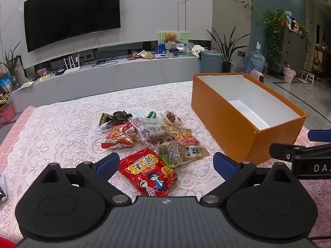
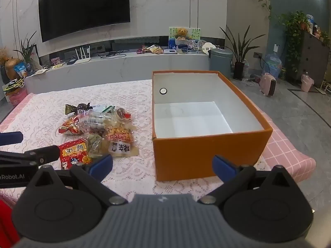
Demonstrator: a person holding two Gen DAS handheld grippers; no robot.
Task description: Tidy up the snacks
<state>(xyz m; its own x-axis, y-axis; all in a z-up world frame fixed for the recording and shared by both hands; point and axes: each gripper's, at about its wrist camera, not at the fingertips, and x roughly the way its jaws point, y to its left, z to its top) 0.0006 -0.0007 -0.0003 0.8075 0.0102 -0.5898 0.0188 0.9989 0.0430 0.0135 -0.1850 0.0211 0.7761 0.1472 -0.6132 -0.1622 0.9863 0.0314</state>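
Left hand-held gripper (image 1: 165, 163): jaws spread wide, nothing between the pads. It hovers over the near edge of the snack pile (image 1: 151, 136) on the lace-covered desk (image 1: 62, 128). The red packet (image 1: 148, 172) lies right ahead at 12 o'clock, nearest of all, partly framed by the blue fingertips (image 1: 106, 164). Its long axis runs roughly 11 to 5, slanted across the jaw line, so a slight wrist roll looks needed to pinch across the short side.

Right hand-held gripper (image 2: 163, 165): also released and empty, aimed at the near wall of the orange box (image 2: 206, 153). From it the pile sits at 10 o'clock, well apart. Left one is clearly nearer the snacks; right one nearer the box.

The box stands open and empty, at 2 o'clock from the left gripper, right of the pile with a gap of bare cloth between. A green-wrapped snack (image 1: 170, 154) touches the red packet's far corner and could drag along. The right gripper's finger pokes in at 3 o'clock; otherwise path is clear.
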